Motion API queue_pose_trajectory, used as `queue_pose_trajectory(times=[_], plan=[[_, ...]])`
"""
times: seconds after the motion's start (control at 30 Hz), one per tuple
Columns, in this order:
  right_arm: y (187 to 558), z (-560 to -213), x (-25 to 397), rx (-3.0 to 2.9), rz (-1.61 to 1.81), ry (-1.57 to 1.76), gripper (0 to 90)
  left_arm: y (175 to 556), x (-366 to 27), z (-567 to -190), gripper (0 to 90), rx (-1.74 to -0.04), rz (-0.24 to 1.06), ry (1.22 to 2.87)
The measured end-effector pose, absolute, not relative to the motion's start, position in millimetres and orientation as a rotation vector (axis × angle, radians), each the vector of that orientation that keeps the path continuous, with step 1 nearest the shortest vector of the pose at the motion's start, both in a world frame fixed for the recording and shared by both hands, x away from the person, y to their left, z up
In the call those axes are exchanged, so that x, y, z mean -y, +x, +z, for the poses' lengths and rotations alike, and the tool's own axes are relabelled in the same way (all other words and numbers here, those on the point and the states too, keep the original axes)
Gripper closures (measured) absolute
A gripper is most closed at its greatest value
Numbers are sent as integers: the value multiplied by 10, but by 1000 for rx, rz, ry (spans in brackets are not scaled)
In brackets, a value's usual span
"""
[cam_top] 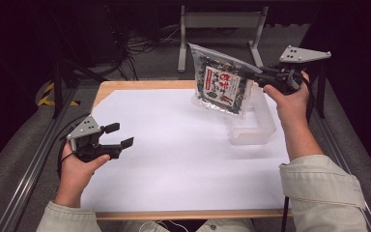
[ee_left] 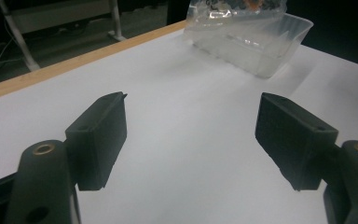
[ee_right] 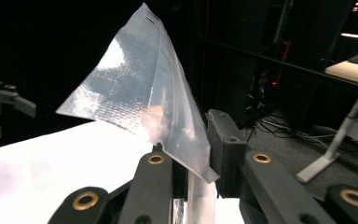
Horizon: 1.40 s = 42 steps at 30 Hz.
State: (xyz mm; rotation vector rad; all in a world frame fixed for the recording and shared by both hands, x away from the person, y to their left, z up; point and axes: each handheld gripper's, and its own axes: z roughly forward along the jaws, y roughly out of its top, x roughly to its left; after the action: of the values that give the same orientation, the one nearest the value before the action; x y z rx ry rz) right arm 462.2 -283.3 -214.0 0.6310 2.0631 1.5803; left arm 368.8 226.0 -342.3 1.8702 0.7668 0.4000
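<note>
- We see the right gripper [cam_top: 258, 73] grasping the seaweed packet [cam_top: 221, 86] by its top edge, held above the clear tray [cam_top: 252, 129].
- Left gripper [cam_top: 119, 136] over the white desk [cam_top: 174, 159], jaws released.

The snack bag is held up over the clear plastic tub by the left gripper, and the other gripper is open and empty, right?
Not quite. The right gripper holds the snack bag, its jaws shut on the bag's edge, as the high view shows. The bag does hang over the clear plastic tub. The left gripper is the open, empty one.
</note>
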Motion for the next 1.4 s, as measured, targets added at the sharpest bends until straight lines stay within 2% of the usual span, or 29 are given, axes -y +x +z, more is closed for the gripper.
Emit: queue_pose_trajectory(times=[0.2, 0.27, 0.7, 1.4], plan=[[4679, -2143, 2971, -2024, 1567, 673, 781, 3727, -2274, -3490, 208, -778, 391, 1862], [4691, -2136, 3016, -2008, 1566, 687, 780, 3738, -2274, -3508, 163, -784, 409, 1872], [4737, -2129, 3229, -1936, 1522, 753, 780, 3793, -2317, -3611, 101, -805, 394, 1876], [4713, -2089, 3473, -1859, 1441, 819, 780, 3793, -2315, -3620, 97, -816, 384, 1880]])
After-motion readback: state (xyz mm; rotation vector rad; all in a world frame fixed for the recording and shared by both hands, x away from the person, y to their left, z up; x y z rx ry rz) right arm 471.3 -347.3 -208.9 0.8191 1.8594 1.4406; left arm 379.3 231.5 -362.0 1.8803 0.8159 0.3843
